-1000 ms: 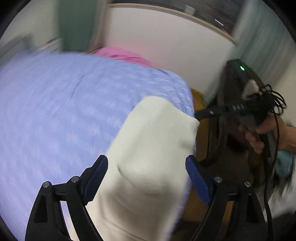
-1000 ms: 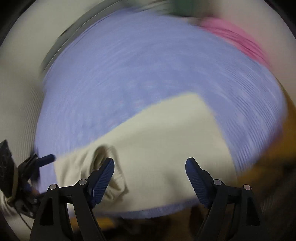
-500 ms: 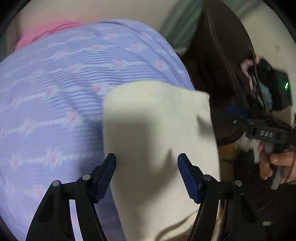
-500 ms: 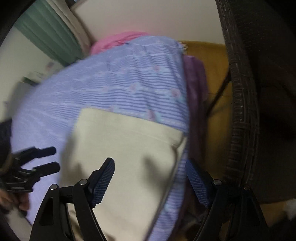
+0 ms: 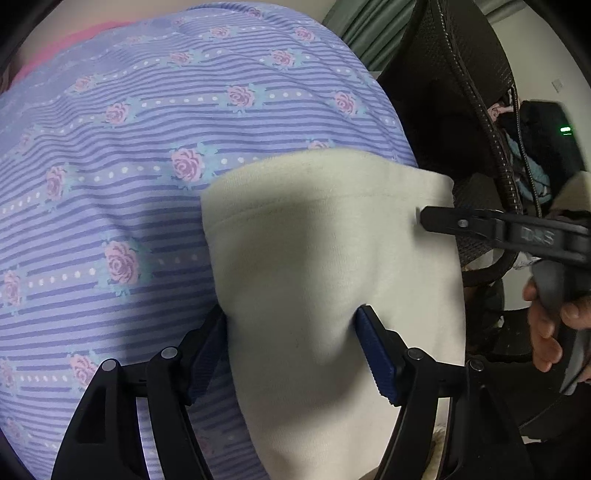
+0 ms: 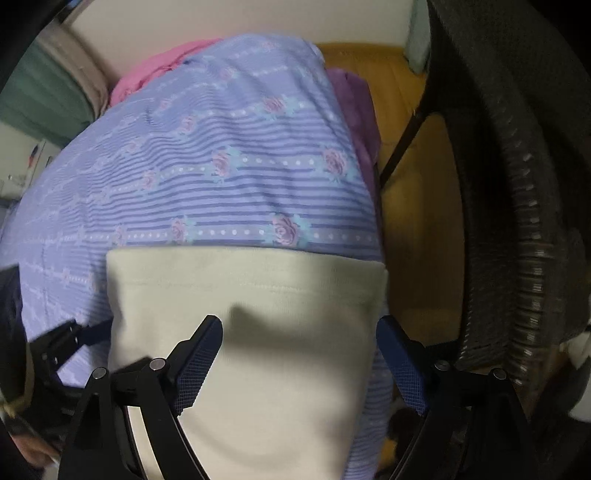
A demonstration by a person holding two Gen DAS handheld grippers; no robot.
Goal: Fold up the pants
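The cream pants (image 5: pixel 332 258) lie flat at the corner of the striped floral bedsheet (image 5: pixel 147 147), ready for folding. The left claw (image 5: pixel 291 350) straddles their left edge, jaws apart, gripping nothing. The right claw (image 6: pixel 299 354) is opening over the cloth, also empty.

I am in a home bedroom: a bed with a rose-striped sheet (image 5: pixel 155 155), green curtains (image 5: pixel 369 33), a wicker chair (image 6: pixel 524 229).

pants (image 5: pixel 332 258): cream | bedsheet (image 5: pixel 147 147): lilac stripes, pink roses
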